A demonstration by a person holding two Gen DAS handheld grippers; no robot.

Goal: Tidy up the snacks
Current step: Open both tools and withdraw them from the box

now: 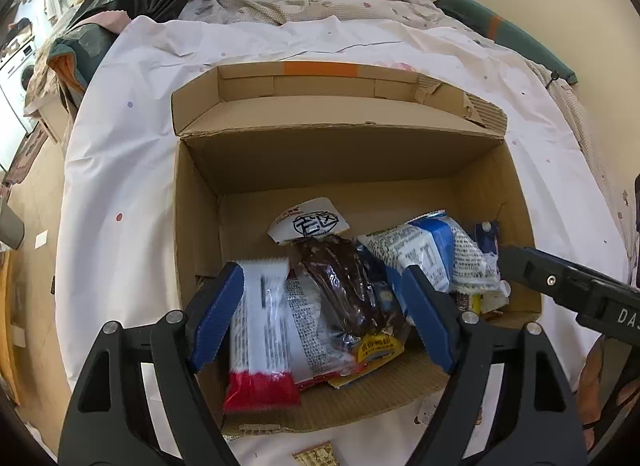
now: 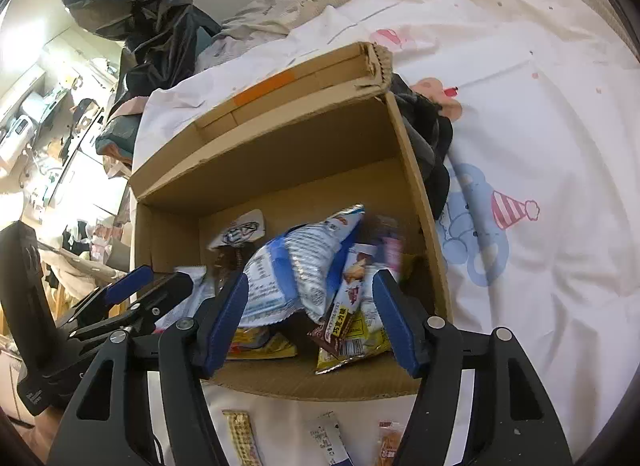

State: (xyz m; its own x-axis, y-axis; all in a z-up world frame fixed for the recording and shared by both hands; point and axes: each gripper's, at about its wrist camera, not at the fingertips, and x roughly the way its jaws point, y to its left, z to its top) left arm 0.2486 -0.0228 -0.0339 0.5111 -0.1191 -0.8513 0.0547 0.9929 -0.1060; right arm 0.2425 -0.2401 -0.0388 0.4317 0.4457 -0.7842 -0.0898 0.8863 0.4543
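From the left wrist, a cardboard box sits on a white sheet over a bed, rumpled bedding at the far edge; the left gripper hangs wide open over the snack packets heaped against the box's near wall, gripping nothing. From the right wrist, the right gripper is likewise spread open and empty above a blue-and-white packet near the box's right wall, with three loose packets on the sheet at its near edge.

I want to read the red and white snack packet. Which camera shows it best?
The left wrist view: the red and white packet lies unhidden near the front of the cardboard box. In the right wrist view, only a pale sliver shows beside the left gripper.
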